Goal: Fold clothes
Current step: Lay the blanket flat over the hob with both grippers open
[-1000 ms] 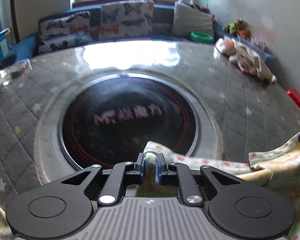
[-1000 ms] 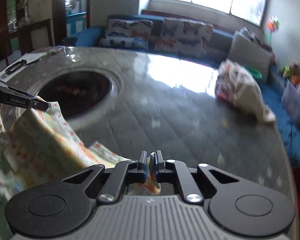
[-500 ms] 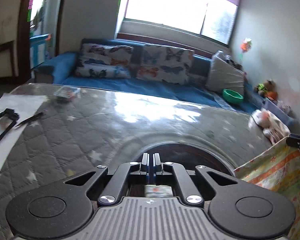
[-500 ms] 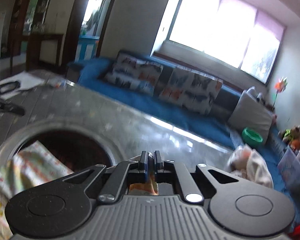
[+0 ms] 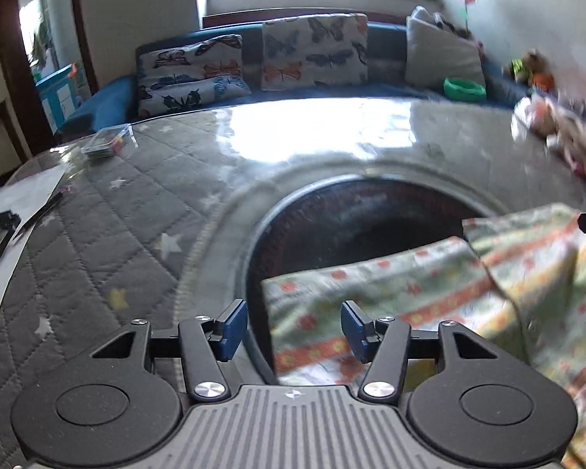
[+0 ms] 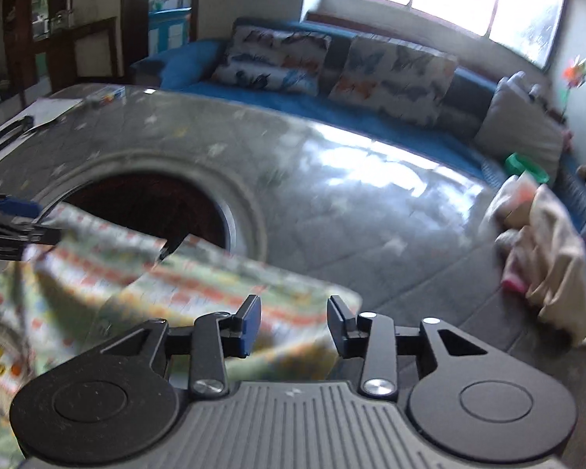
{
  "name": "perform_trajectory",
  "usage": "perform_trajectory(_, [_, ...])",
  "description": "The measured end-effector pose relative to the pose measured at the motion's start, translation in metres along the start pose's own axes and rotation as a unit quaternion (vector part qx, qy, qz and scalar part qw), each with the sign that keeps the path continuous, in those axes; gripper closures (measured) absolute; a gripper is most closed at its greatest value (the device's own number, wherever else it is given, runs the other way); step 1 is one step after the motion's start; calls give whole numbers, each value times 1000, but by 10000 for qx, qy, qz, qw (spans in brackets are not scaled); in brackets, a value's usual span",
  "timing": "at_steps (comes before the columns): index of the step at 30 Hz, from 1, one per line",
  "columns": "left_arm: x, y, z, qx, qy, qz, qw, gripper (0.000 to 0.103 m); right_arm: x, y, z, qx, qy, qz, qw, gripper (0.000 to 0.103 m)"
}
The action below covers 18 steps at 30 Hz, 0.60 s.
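Both grippers letting go of the patterned cloth

Low in each frame, the left gripper [image 5: 289,326] and right gripper [image 6: 295,326] are opening, pads clear of the patterned cloth [image 5: 410,297] beneath — it lies across the dark round inset [image 5: 351,226] of the quilted surface [image 5: 144,211]; farther back, upper right, a pale bundle [image 6: 543,250].

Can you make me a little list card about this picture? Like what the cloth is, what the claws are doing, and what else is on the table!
cloth: flowery patterned garment lying across the dark round plate
left claw: opening, cloth edge beneath, not pinched
right claw: opening, cloth beneath, not pinched
table: grey quilted cover with stars
other clothes: pale pile at the table's far side
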<state>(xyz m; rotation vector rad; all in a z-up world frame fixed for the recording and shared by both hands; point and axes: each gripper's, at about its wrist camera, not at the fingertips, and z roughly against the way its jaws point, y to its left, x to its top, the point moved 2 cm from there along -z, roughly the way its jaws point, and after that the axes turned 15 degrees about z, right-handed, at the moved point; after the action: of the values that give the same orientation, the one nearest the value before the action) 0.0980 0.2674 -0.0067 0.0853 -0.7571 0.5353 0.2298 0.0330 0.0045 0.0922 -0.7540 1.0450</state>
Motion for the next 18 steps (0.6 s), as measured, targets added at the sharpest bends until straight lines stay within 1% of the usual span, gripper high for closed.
perform_trajectory(1, [-2,-3,0,-5,-36,-59,10000,57,-3,2,0,128,42,-4,9999,64])
perform_trajectory(2, [-2,-4,0,-43,-41,-92,9999,62,-5,4,0,161,72,21,9998,64])
perform_trajectory(4, [-2,-7,-1,-49,-38,-145,9999,85,-6,9,-1,220,119,111,9996,60])
perform_trajectory(6, [-1,-9,-2,-29,-60,-161,9998,92,-7,16,-1,324,148,193,9992,60])
perform_trajectory(7, [0,-9,-4,13,-118,-181,9998,94,-7,19,0,383,148,212,9989,60])
perform_trajectory(11, [3,-11,-13,333,-378,-326,9982,95,-4,40,-3,596,125,376,9974,60])
perform_trajectory(14, [12,-8,-21,441,-453,-334,9974,95,0,52,-12,654,159,549,9962,60])
perform_trajectory(16, [18,-1,-28,558,-521,-334,9965,95,7,59,-23,573,108,570,9967,57])
perform_trajectory(18, [24,5,-35,649,-567,-296,9958,95,16,60,-32,638,46,421,9971,57])
